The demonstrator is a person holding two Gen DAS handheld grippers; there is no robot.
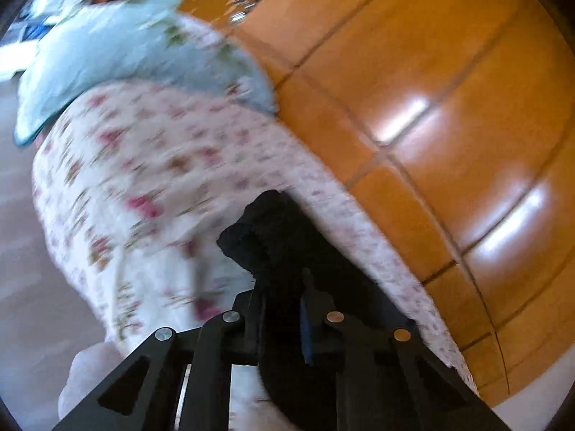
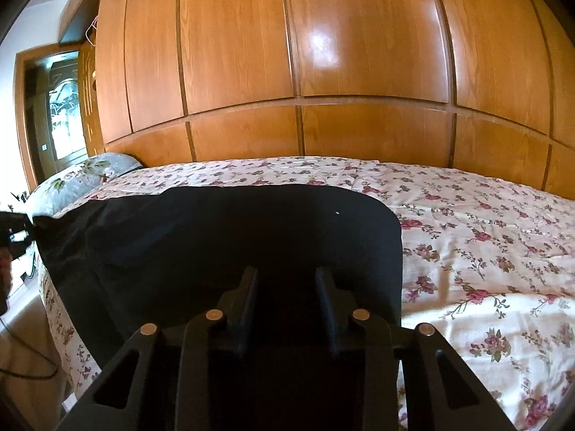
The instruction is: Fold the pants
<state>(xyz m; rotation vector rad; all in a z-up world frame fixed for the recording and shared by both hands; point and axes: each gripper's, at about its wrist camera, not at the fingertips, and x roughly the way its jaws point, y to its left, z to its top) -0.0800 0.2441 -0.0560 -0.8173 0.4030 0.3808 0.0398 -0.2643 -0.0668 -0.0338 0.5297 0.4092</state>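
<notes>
The black pants [image 2: 215, 237] lie spread on the floral bedspread [image 2: 485, 251], folded edge toward the wardrobe. My right gripper [image 2: 286, 280] is low over the pants near their right end, its fingers [image 2: 248, 294] apart with black cloth between them. My left gripper [image 1: 284, 305] is shut on a bunch of the black pants [image 1: 273, 237] and holds it above the bed; that view is blurred by motion. In the right wrist view the left gripper [image 2: 14, 233] shows at the far left edge, at the pants' left end.
A wooden wardrobe wall [image 2: 305, 54] runs along the far side of the bed. A grey-blue floral pillow [image 2: 79, 176] lies at the bed's left end, also in the left wrist view [image 1: 118, 57]. A doorway [image 2: 54, 115] is at the left. A cable [image 2: 25, 362] lies on the floor.
</notes>
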